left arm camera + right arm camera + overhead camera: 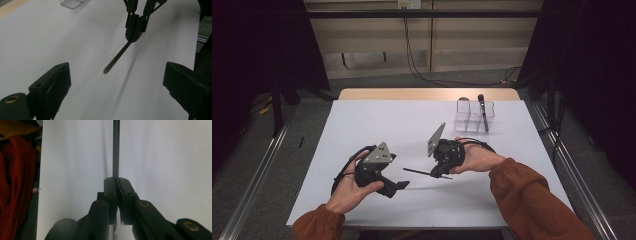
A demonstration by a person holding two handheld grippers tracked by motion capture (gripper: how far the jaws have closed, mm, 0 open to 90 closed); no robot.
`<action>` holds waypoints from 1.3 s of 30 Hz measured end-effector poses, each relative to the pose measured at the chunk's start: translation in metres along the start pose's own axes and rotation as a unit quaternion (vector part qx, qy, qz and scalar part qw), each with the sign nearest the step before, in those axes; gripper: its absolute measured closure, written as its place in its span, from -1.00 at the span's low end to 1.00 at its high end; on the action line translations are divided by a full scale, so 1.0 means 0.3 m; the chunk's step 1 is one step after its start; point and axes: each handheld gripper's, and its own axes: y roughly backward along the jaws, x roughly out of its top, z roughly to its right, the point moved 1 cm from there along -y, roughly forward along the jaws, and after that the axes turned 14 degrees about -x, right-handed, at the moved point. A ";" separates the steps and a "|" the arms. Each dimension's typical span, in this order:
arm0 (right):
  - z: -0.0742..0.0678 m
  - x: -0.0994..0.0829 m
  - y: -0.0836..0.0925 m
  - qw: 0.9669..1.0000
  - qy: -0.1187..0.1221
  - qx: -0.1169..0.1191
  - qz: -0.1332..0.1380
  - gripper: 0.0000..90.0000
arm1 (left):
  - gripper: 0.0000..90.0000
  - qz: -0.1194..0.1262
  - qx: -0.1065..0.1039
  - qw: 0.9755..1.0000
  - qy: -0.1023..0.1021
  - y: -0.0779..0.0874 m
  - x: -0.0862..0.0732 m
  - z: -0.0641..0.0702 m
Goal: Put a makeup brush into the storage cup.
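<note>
My right gripper pinches the thin black rod at its very end; it could pivot loose before my gaping left gripper catches it.

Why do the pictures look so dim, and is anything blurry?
High view: the white table is lit, the surroundings dark. Left gripper view: the thin rod casts a long soft shadow, and the near left claw is blurred. Right gripper view: the right claw is dark and soft.
</note>
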 end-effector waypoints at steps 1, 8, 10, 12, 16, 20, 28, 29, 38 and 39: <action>0.000 0.002 0.000 1.000 0.003 0.001 -0.003 0.92 | -0.85 -0.007 -0.006 1.000 0.011 -0.006 0.004 -0.005; -0.005 0.009 -0.009 0.999 0.025 0.009 -0.027 0.92 | -0.86 -0.062 -0.036 0.997 0.015 -0.032 0.022 -0.025; -0.009 0.010 -0.015 0.999 0.028 0.008 -0.037 0.93 | -0.85 -0.072 -0.044 0.996 0.016 -0.038 0.025 -0.031; -0.012 0.011 -0.021 0.998 0.035 0.009 -0.044 0.92 | -0.85 -0.086 -0.049 0.995 0.012 -0.043 0.030 -0.034; -0.017 0.017 -0.029 0.998 0.044 0.015 -0.052 0.93 | -0.84 -0.105 -0.065 0.992 0.009 -0.054 0.040 -0.039; -0.020 0.025 -0.028 0.997 0.049 0.014 -0.056 0.92 | -0.88 -0.113 -0.073 0.991 0.009 -0.061 0.046 -0.045; -0.022 0.032 -0.029 0.997 0.058 0.019 -0.047 0.92 | -0.87 -0.139 -0.084 0.987 0.020 -0.073 0.049 -0.059; -0.022 0.033 -0.030 0.997 0.057 0.017 -0.048 0.92 | -0.76 -0.137 -0.080 0.987 0.015 -0.071 0.050 -0.059; -0.026 0.039 -0.031 0.997 0.056 0.016 -0.040 0.92 | -0.24 -0.146 -0.102 0.984 0.017 -0.092 0.048 -0.075; -0.026 0.039 -0.031 0.997 0.059 0.017 -0.038 0.92 | -0.19 -0.145 -0.106 0.984 0.020 -0.096 0.048 -0.076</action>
